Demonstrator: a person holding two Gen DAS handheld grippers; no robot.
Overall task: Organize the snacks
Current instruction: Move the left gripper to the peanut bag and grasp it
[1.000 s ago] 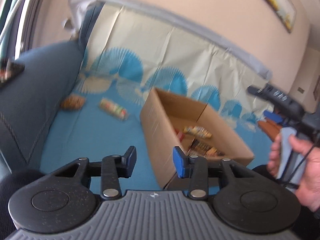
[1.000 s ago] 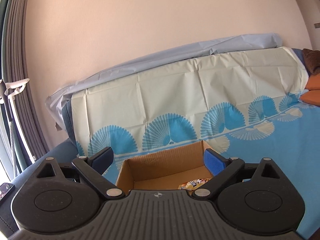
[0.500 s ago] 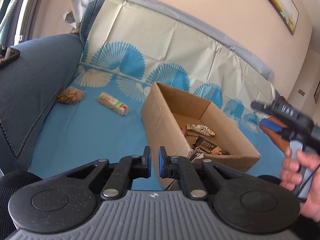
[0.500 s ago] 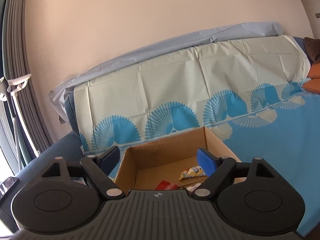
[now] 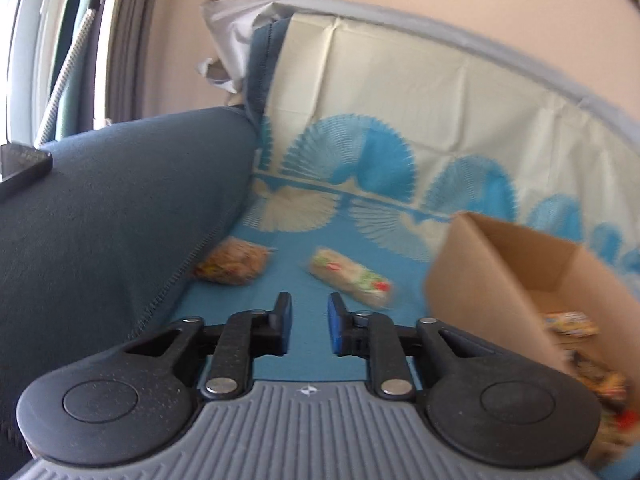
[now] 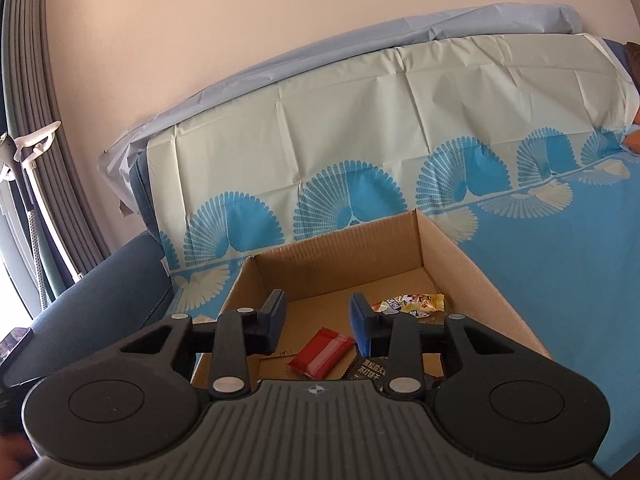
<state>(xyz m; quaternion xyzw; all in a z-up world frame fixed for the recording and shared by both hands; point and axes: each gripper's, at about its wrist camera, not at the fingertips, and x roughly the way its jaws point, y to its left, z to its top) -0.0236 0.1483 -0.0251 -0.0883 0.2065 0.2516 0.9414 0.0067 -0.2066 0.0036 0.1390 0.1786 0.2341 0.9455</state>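
Swung left, left hand-held gripper (image 5: 308, 328) parted, wrapped snack (image 5: 350, 278) just ahead-right

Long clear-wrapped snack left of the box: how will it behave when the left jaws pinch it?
The clear-wrapped snack roll looks soft, so it probably squashes and sags at the ends. Its film wrapper may slip. Being rounded, it might roll on the blue cover if nudged.

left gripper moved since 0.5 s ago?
Yes. The left gripper swung left: the cardboard box slid to the view's right edge, and the two loose snacks now sit ahead.
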